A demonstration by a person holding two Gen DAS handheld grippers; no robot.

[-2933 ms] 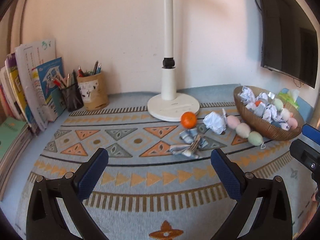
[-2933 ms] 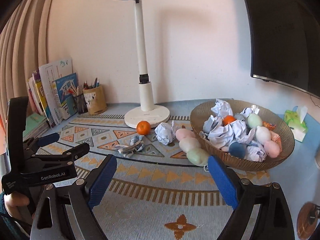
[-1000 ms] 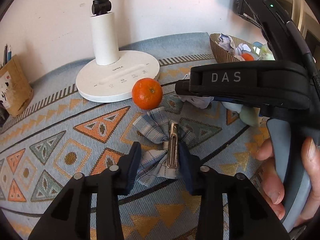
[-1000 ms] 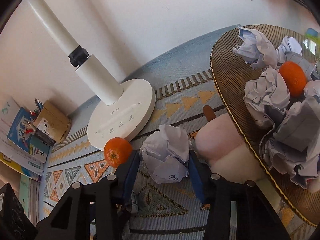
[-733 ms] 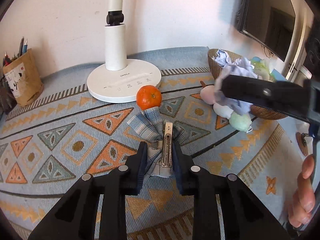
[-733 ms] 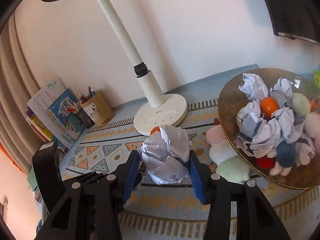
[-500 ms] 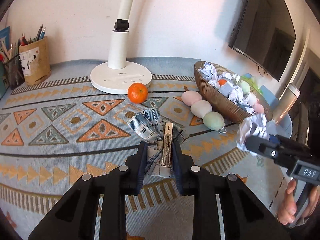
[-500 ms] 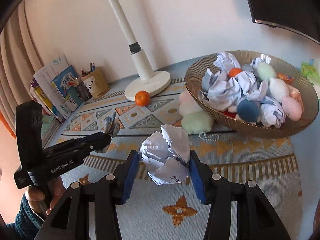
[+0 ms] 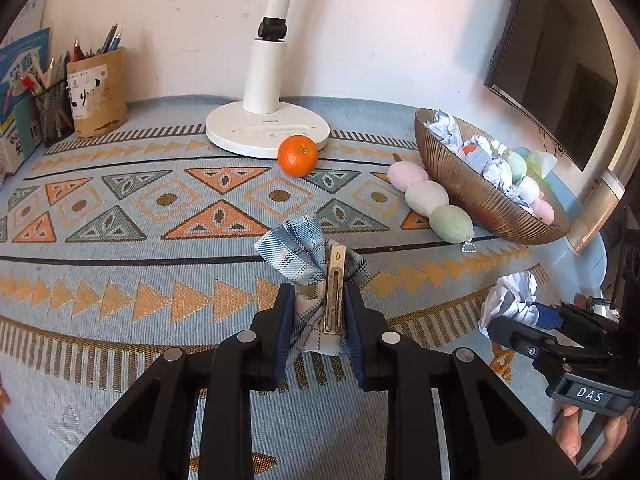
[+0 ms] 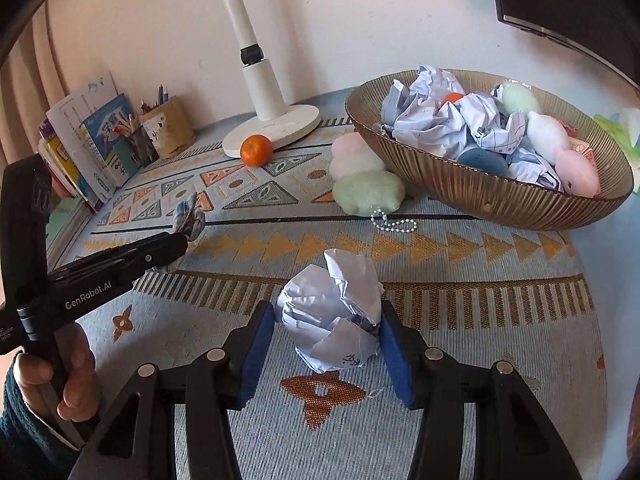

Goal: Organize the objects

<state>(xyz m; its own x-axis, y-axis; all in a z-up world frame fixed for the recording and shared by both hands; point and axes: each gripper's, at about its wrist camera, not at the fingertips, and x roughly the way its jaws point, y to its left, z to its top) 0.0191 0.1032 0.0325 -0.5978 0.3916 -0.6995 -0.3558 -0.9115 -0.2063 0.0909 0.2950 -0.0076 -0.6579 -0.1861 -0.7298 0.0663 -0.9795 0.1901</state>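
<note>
My left gripper [image 9: 318, 320] is shut on a blue plaid bow hair clip [image 9: 316, 276] and holds it above the patterned mat; it also shows in the right wrist view [image 10: 188, 216]. My right gripper [image 10: 328, 332] is shut on a crumpled paper ball [image 10: 336, 312], also seen in the left wrist view [image 9: 510, 304], held above the mat's front part. A brown ribbed bowl [image 10: 480, 196] holds several paper balls and plush balls. An orange [image 9: 298, 155] lies by the lamp base. A three-ball plush skewer [image 9: 426, 198] lies beside the bowl.
A white desk lamp [image 9: 266, 128] stands at the back. A pen holder [image 9: 96, 92] and books [image 10: 80, 140] stand at the back left. A dark monitor [image 9: 560, 72] hangs on the right wall. A bead chain [image 10: 392, 222] lies near the bowl.
Both grippers closed on their objects, lifted them off the mat and drew back toward the front. The paper ball and the hair clip have left their spots by the orange.
</note>
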